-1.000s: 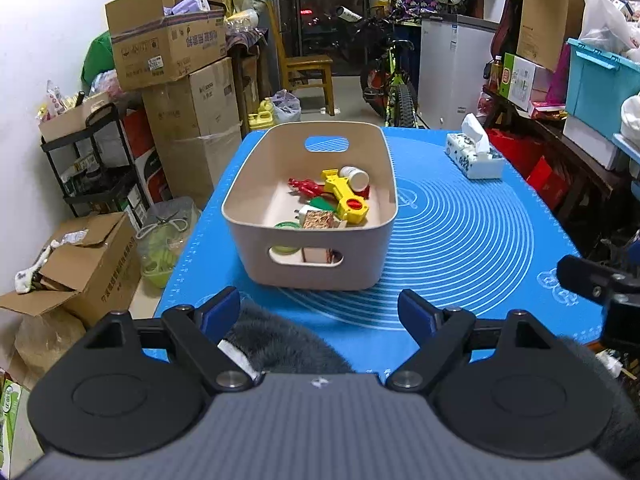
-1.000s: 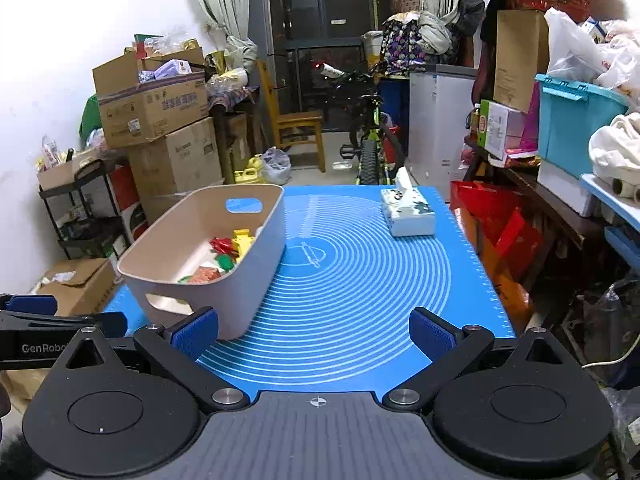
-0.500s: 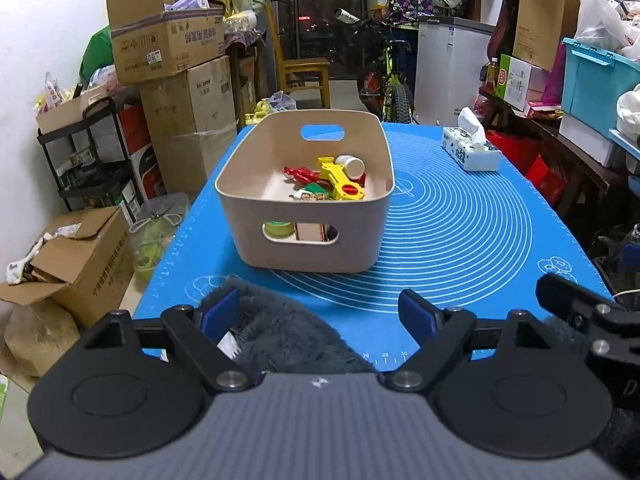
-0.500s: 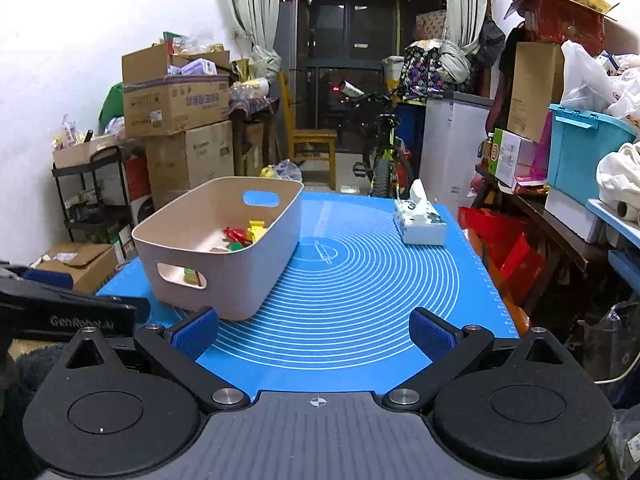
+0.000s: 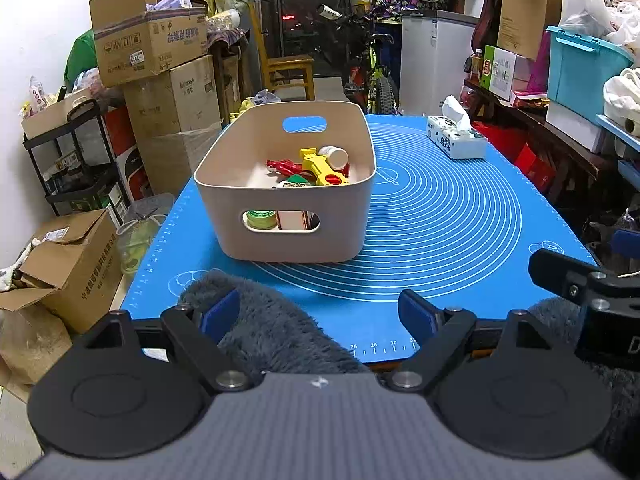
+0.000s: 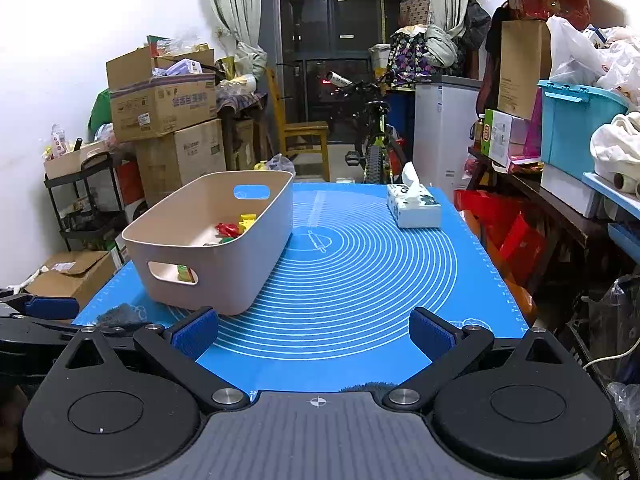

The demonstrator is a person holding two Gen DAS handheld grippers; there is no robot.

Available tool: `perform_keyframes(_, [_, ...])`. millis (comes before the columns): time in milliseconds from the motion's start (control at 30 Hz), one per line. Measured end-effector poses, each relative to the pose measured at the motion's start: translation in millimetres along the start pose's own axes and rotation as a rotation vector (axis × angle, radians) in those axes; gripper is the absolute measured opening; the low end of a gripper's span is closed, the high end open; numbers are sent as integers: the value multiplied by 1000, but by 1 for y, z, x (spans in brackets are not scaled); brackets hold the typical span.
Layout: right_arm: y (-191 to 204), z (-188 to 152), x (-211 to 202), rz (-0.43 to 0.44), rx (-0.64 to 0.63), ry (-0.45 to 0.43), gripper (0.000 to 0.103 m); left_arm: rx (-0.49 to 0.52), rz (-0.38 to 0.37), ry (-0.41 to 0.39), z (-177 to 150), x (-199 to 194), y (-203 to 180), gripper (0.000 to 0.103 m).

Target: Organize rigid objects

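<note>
Beige bin sits on the left half of the blue mat, holding a yellow toy, a red toy, a white-capped bottle, a green piece and a green-lidded jar seen through the near handle slot. Tissue box stands well apart at the mat's far right. Left gripper hangs back at the near edge over grey fuzzy fabric, jaws spread, nothing held; right gripper likewise spread wide and empty, beside it.
</note>
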State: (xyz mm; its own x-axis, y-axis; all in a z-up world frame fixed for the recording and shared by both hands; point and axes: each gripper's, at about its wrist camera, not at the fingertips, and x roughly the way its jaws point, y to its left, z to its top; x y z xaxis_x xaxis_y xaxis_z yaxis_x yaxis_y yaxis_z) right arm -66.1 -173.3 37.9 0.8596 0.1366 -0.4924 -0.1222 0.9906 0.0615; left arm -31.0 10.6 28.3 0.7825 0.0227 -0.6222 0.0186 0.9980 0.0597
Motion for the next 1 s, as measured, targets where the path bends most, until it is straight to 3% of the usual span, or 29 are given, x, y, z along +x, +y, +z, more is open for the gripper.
perform_keyframes(1000, [0, 0, -1, -5, -8, -9, 101, -1, 5, -6, 0, -1, 0, 86])
